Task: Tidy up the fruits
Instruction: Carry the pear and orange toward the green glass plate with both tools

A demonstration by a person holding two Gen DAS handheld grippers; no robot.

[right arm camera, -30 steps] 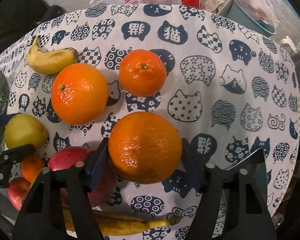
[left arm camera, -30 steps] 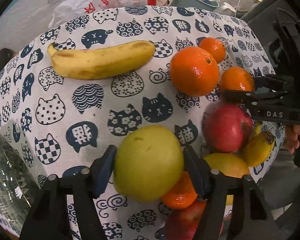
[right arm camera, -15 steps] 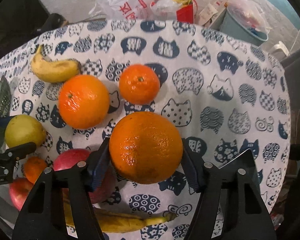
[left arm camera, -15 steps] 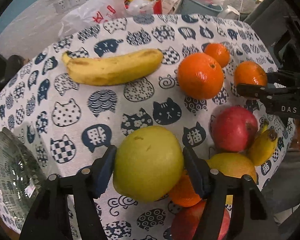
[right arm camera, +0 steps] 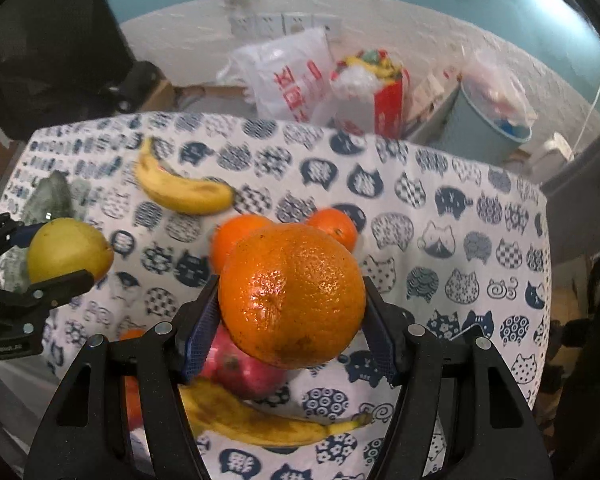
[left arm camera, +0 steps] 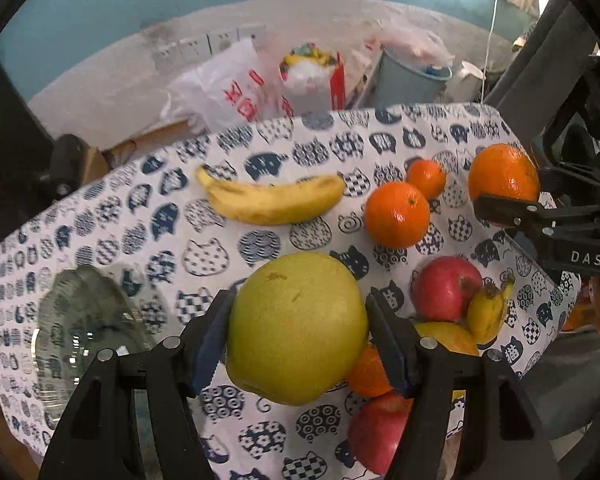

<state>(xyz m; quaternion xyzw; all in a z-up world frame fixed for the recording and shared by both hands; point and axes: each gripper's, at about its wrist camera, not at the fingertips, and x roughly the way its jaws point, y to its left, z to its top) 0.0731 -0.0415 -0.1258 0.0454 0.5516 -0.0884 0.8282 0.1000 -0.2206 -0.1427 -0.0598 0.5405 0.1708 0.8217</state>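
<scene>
The left gripper (left arm camera: 296, 330) is clamped on a pear (left arm camera: 296, 328), the right gripper (right arm camera: 292, 300) on an orange (right arm camera: 292, 300); the glass dish (left arm camera: 84, 332) sits at the table's left edge, nearer the left hand.

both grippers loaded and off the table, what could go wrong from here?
1. The left gripper holds the yellow-green pear only at its sides on a smooth round skin; it could roll out.
2. Same for the right gripper on the large orange; a drop would land on the red apple and banana below.
3. The glass bowl sits near the table's left edge; a hard placement might shove it.
</scene>
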